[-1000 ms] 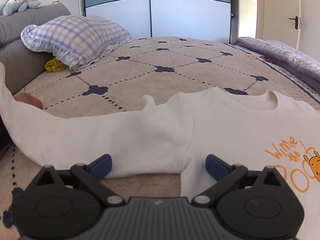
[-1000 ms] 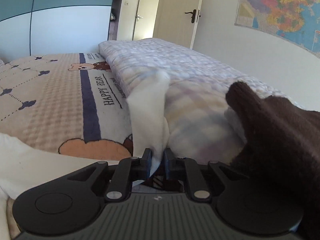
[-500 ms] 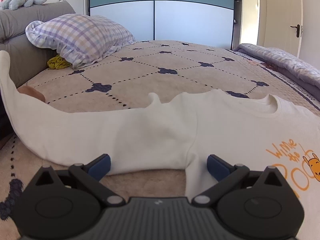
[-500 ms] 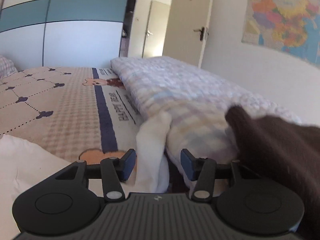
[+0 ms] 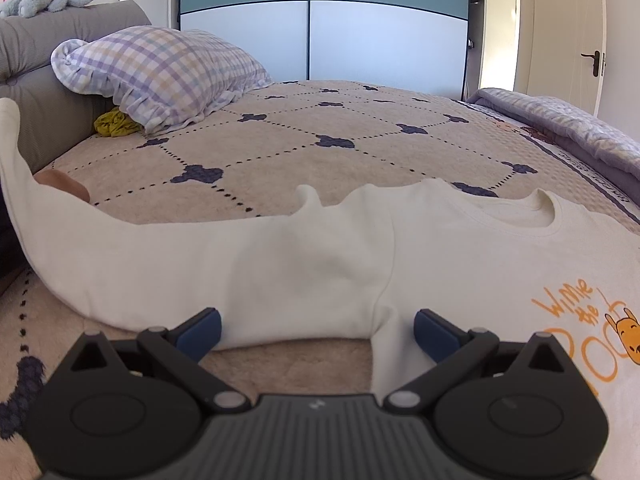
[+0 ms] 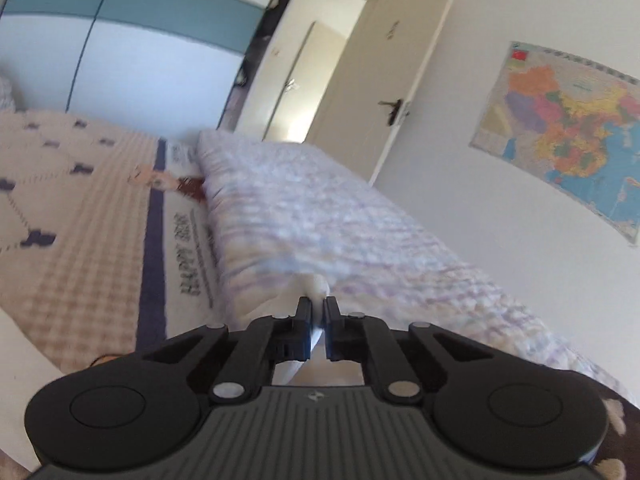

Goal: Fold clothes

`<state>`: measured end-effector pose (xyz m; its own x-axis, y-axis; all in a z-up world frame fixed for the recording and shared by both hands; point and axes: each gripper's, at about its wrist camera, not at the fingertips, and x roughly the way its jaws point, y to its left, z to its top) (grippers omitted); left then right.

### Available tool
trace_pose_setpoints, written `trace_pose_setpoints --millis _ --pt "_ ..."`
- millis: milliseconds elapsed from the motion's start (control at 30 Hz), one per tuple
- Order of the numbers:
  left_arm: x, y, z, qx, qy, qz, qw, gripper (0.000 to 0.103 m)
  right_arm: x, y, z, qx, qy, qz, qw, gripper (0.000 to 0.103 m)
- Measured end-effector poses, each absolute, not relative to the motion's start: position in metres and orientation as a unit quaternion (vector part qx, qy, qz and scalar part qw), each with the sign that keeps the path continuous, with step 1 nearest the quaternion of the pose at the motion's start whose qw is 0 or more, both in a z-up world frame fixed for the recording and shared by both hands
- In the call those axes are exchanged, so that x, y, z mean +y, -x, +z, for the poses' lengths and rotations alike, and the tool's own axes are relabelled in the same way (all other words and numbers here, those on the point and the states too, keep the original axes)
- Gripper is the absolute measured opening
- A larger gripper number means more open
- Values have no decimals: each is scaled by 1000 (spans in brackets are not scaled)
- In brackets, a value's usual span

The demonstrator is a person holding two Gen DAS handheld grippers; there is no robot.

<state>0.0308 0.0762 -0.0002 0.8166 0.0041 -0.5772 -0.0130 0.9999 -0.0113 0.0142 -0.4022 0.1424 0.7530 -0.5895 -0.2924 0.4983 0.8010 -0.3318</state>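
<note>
A white sweatshirt (image 5: 460,248) with an orange cartoon print lies flat on the bed, front up and collar toward the far side. Its left sleeve (image 5: 160,256) stretches out to the left, with the end curling up by the headboard. My left gripper (image 5: 316,332) is open just above the blanket, blue pads on either side of the armpit seam, touching nothing. In the right wrist view my right gripper (image 6: 318,312) is lifted and rolled, its jaws closing tight on the other white sleeve's cuff (image 6: 318,286), which pokes out past the pads.
A plaid pillow (image 5: 160,76) and a yellow-green cloth (image 5: 114,124) lie near the grey headboard (image 5: 40,92). A folded checked quilt (image 6: 320,216) runs along the bed's right side. A brown fuzzy garment (image 6: 616,440) sits at the lower right. Beyond are wardrobe doors (image 5: 320,32) and a room door (image 6: 380,92).
The right gripper opened, slid along the sleeve and shut again near the cuff, then rose and rolled. The brown garment dropped to the view's corner. The left gripper stayed put.
</note>
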Motion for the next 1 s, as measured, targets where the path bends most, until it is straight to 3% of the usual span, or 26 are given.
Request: trace_pose_setpoints --millis 133,300,533,633,700,800,1000 --pt "76 -31 0 303 7 5 953 103 -431 31 157 196 37 -340 919 7" --pt "76 -31 0 303 7 5 953 103 -437 31 108 276 92 -333 897 7" --pt "76 -31 0 303 7 5 953 103 -409 32 167 173 132 -357 909 8" --pt "76 -31 0 303 8 5 953 103 -422 8 146 253 215 -373 866 9" --pt "76 -31 0 303 8 5 953 103 -453 6 119 347 182 -347 852 9" --pt "76 -31 -1 303 8 5 953 103 -477 26 119 335 102 -337 874 11" --pt "76 -31 -1 303 8 5 953 103 -438 26 110 313 196 -341 864 15"
